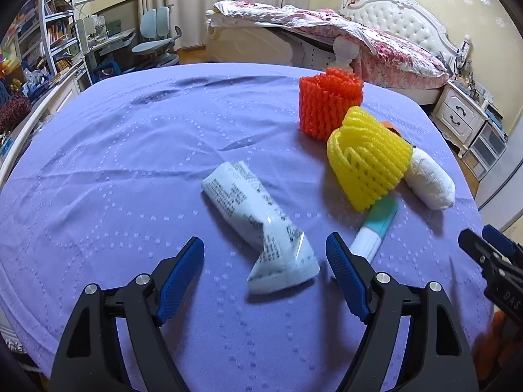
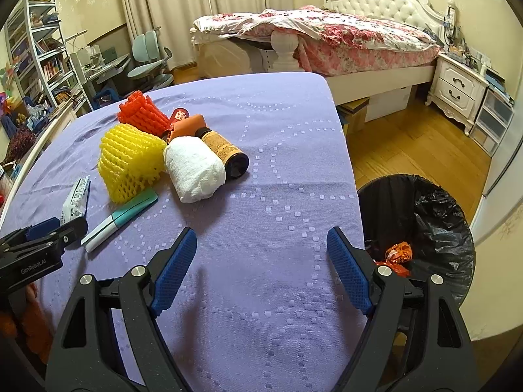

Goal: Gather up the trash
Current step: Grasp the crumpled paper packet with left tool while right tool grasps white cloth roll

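Note:
A crumpled white printed wrapper [image 1: 261, 225] lies on the purple tablecloth [image 1: 130, 163], its near end between the fingers of my open left gripper [image 1: 264, 251]. Beyond it lie a teal-and-white tube [image 1: 376, 228], a yellow foam net [image 1: 369, 156], an orange foam net [image 1: 330, 101] and a white paper wad [image 1: 428, 176]. My right gripper [image 2: 261, 245] is open and empty over bare cloth. In its view the yellow net [image 2: 130, 160], white wad [image 2: 194, 170], brown bottle [image 2: 225, 152], orange net [image 2: 140, 114] and tube [image 2: 121, 220] lie ahead to the left.
A bin with a black bag [image 2: 434, 225] stands on the floor right of the table edge, with orange trash [image 2: 397, 254] inside. An orange packet [image 2: 188, 124] lies behind the bottle. A bed [image 2: 327, 36], nightstand [image 2: 457, 88] and bookshelf [image 2: 36, 55] are beyond.

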